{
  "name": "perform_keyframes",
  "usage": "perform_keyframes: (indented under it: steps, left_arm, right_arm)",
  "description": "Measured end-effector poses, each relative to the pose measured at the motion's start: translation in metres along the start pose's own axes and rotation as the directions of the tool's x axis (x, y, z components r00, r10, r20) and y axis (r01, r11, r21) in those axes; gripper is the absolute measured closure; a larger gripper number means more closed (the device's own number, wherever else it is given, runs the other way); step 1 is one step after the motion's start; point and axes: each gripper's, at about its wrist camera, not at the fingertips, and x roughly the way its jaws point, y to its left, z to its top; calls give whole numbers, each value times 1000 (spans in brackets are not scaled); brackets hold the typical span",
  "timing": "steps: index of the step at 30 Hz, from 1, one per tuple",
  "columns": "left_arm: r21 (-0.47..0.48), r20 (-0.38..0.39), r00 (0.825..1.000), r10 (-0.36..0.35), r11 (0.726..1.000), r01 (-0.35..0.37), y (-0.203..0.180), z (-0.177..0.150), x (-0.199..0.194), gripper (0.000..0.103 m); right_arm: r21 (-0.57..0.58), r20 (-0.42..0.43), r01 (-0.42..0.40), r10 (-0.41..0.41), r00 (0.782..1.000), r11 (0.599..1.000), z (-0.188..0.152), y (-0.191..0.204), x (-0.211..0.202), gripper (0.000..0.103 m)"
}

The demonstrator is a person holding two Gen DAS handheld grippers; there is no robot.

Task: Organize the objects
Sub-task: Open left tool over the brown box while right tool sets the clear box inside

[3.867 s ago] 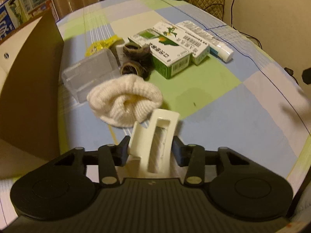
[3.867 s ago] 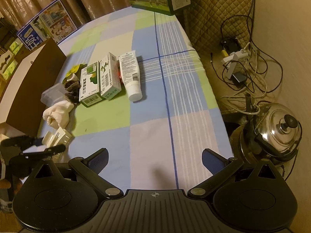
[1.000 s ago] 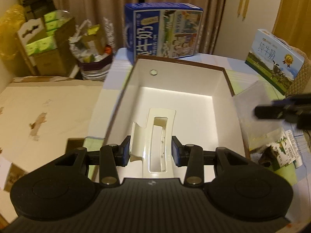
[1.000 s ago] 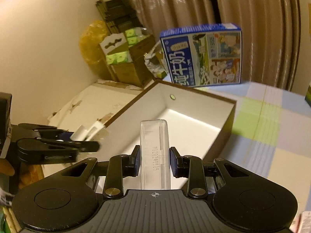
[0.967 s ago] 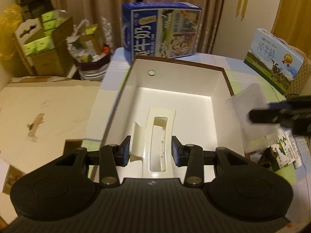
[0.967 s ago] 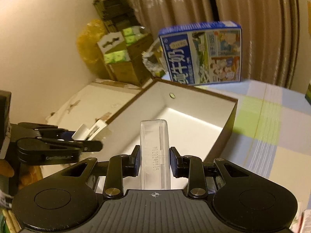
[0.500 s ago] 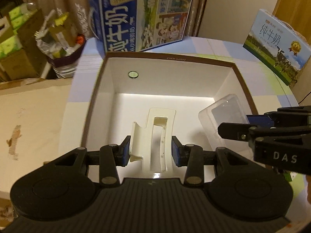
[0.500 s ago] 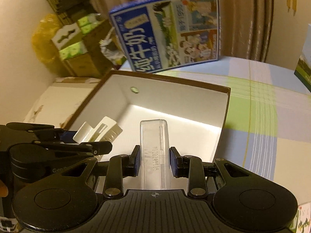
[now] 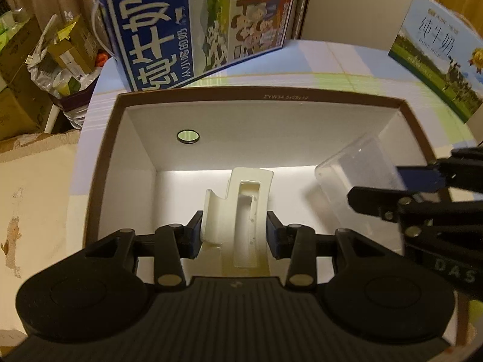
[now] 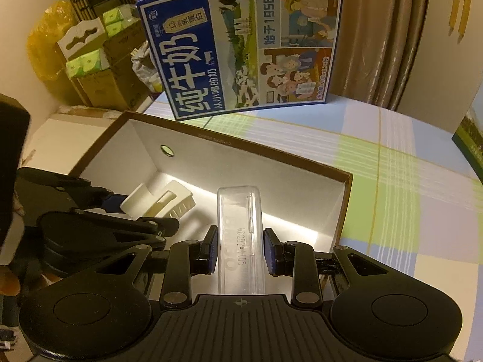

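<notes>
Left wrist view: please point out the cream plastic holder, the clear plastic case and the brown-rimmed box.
cream plastic holder [image 9: 241, 211]: left wrist view, its slotted front face.
clear plastic case [image 9: 359, 169]: left wrist view, its transparent side.
brown-rimmed box [image 9: 271, 98]: left wrist view, its far rim.

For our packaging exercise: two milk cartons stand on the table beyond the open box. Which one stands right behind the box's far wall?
The dark blue milk carton, directly behind the box; the pale landscape carton stands off to the right.
</notes>
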Motion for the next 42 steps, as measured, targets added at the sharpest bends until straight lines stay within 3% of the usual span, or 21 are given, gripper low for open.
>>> perform_keyframes:
  steps: [10, 13, 14, 16, 26, 28, 32, 37, 42]
  left_arm:
    - [41, -62, 997, 42, 998, -40, -5, 6, 33, 66]
    - [69, -49, 996, 73, 995, -70, -7, 6, 37, 66]
    - [71, -40, 996, 76, 995, -73, -6, 6, 36, 64]
    - [56, -31, 997, 75, 996, -73, -3, 8, 34, 48]
    - [78, 16, 999, 40, 996, -41, -4, 5, 5, 44]
    - [83, 23, 999, 32, 996, -34, -5, 3, -2, 41]
    - [88, 37, 999, 25, 996, -28, -7, -2, -12, 39]
    - [88, 63, 997, 35, 995, -40, -9, -13, -29, 29]
    - [53, 74, 997, 19, 998, -23, -3, -26, -53, 28]
  right_arm:
    - [-31, -11, 10, -10, 1000, 999, 2, -3, 8, 75]
    - [-28, -13, 4, -5, 1000, 1000, 4, -4, 8, 75]
    - [-28, -12, 2, -2, 1000, 1000, 4, -5, 8, 75]
    - [-32, -12, 0, -1, 1000, 999, 5, -5, 8, 75]
    - [-26, 23, 23, -22, 999, 999, 8, -5, 11, 75]
    - [-30, 29, 9, -8, 1000, 1000, 8, -5, 11, 72]
    - [-5, 50, -38, 38, 998, 999, 7, -8, 5, 52]
    - [18, 94, -85, 83, 992, 996, -1, -11, -20, 49]
    - [31, 110, -107, 103, 989, 994, -17, -14, -52, 46]
